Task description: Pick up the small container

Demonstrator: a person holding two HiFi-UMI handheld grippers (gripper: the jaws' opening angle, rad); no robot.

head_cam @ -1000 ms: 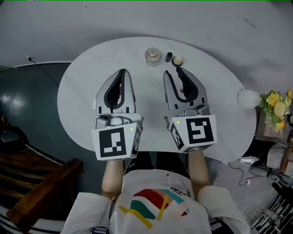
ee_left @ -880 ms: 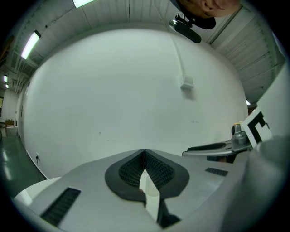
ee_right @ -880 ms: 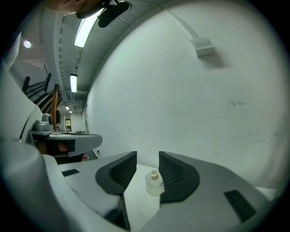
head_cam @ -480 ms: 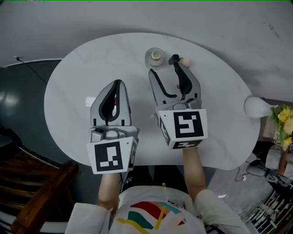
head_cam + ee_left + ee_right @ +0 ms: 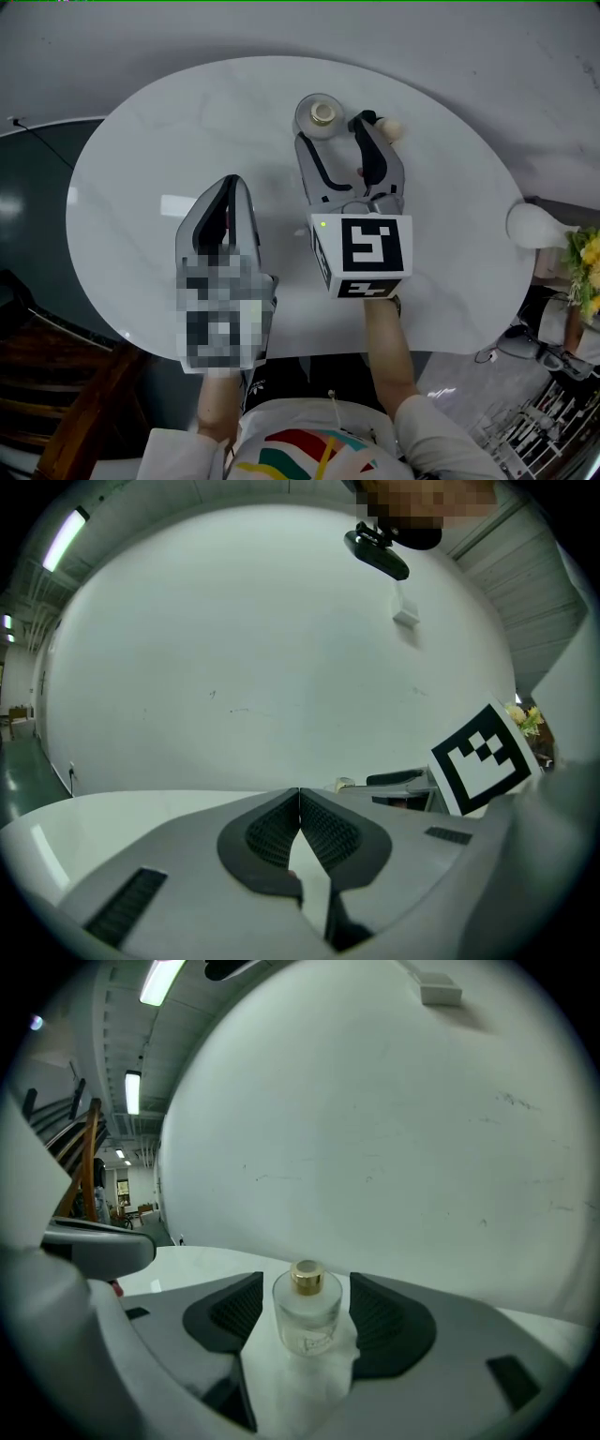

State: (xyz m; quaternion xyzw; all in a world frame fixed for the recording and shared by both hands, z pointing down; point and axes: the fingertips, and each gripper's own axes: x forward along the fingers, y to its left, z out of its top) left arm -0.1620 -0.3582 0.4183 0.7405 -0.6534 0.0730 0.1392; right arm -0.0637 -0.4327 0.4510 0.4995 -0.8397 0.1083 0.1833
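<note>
While the right tool (image 5: 332, 133) is held low over the far middle of the white table (image 5: 159, 131), its jaws are seen set wide, having just been opening. Container (image 5: 307, 1316) noted at the mouth of those jaws: clear glass, gold cap, upright on the table. A gap is seen between it and each pad; neither is touching it. Cream ball (image 5: 391, 128) recorded just beside the outer face of that tool's right finger, and whether the two touch cannot be made out. Left tool (image 5: 232, 181) is held well apart from the container, over the nearer left part of the table. Its jaws are pressed together at the tips, and nothing is gripped between them.
</note>
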